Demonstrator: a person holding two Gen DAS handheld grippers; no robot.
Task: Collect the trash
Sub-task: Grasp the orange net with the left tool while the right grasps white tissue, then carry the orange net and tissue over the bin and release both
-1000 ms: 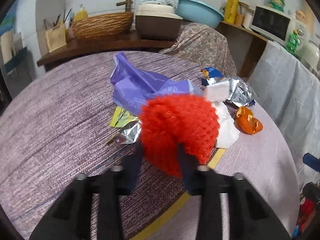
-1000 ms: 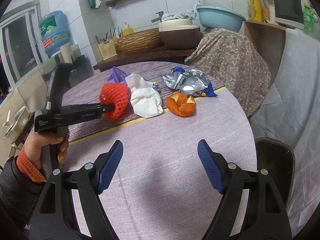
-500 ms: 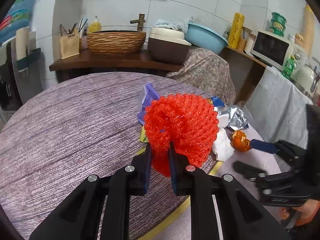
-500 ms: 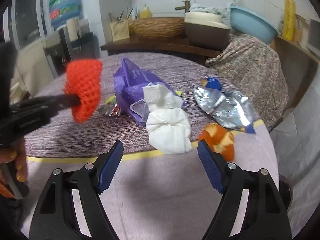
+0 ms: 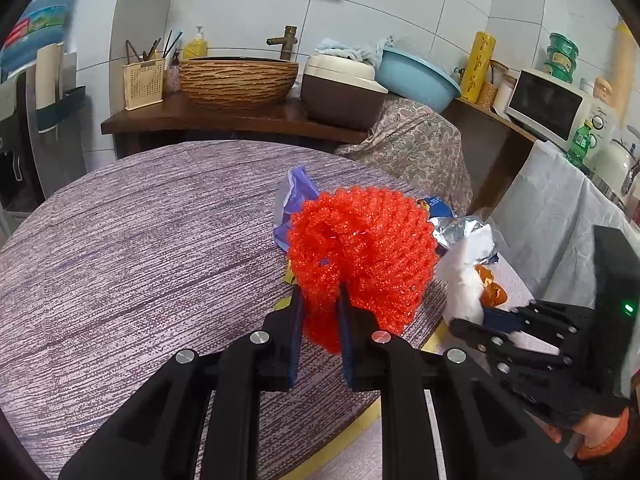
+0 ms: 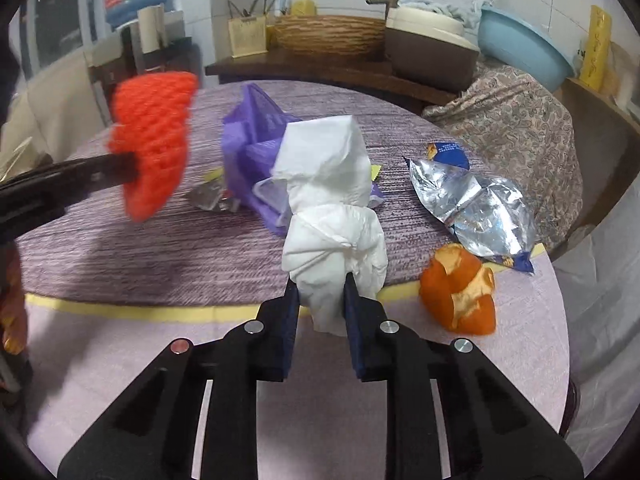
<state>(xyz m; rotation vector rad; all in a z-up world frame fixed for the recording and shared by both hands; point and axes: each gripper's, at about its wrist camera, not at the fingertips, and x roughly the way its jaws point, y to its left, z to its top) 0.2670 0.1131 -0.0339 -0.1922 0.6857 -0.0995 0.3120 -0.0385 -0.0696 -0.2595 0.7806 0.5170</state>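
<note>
Right gripper [image 6: 319,294]: jaws have just closed, clamped on the white tissue wad [image 6: 332,216], near table edge.
Tissue wad: long axis stands up and away from the jaws.
Left gripper [image 5: 319,304]: pinching the red foam net [image 5: 362,256], held above the table [image 5: 120,264].
Open room: bare cloth at left and near.
Orange peel [image 6: 458,292]: right, near the rim.
Foil wrapper [image 6: 476,208]: beyond the peel.
Purple bag [image 6: 256,140]: farther, mid-table.

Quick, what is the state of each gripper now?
Left gripper: shut on the red foam net.
Right gripper: jaws have just closed, shut on the white tissue.
</note>
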